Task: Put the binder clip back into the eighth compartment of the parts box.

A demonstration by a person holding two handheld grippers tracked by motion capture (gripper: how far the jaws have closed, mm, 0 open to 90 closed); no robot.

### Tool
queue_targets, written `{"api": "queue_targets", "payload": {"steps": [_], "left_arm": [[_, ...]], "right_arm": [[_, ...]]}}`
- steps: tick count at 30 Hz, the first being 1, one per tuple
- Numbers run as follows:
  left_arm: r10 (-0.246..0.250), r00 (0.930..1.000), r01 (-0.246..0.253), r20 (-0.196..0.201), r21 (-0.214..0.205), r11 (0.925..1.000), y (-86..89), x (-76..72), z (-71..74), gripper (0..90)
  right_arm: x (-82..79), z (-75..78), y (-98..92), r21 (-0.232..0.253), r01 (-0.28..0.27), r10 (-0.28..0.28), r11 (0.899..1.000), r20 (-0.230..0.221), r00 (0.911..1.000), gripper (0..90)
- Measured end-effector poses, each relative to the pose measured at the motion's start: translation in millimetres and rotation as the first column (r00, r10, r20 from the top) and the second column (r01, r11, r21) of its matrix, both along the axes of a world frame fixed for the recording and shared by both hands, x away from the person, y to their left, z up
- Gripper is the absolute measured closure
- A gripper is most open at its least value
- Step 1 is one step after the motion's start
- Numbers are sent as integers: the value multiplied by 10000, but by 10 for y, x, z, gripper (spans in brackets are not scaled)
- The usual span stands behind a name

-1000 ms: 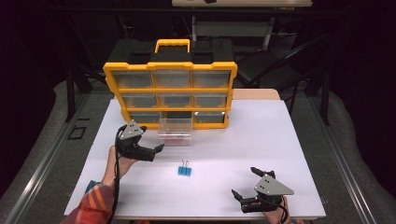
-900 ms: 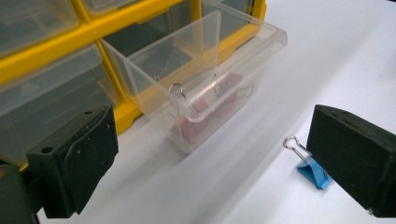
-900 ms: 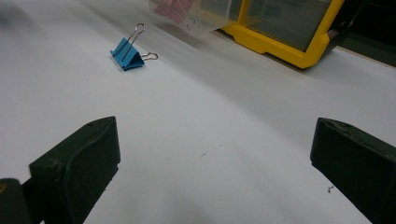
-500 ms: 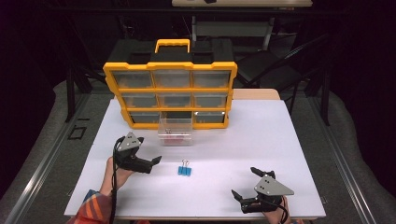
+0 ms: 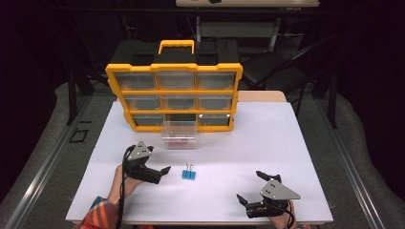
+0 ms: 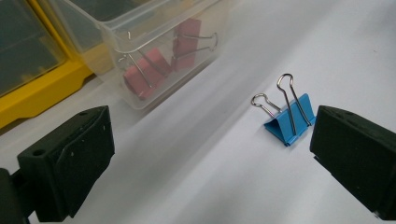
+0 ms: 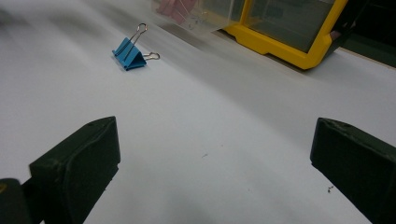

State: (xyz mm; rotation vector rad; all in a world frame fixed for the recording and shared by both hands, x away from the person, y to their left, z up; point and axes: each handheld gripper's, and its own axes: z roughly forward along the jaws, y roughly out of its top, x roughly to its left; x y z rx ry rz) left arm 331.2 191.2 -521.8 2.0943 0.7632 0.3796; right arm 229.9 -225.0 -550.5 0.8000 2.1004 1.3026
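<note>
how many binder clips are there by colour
blue clip: 1, on the table, by the left gripper
red clips: 2 that I can make out, in the clear bin
total: 3

Left gripper (image 5: pixel 160 171) near blue binder clip (image 5: pixel 188 173); fingers apart, on white table (image 5: pixel 286 143).
</note>
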Motion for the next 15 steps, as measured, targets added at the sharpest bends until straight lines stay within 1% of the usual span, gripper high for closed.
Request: {"api": "queue_targets", "payload": {"steps": [3,12,15], "left_arm": [[-182,9997,181,-172,-90,9998,-37,2,-19,0],[-471,9987,471,-179,-12,9989,-165,-18,-60,0],[-600,9977,601,-301,16,9982,-196,-24,-75,0]], "right_arm": [[-3,4,-4,52,45,-45,10000,47,10000,8],[-6,17,-22,139,172,-174,9998,183,9997,0],[-8,18,-22,162,196,-199,9997,169,9997,0]]}}
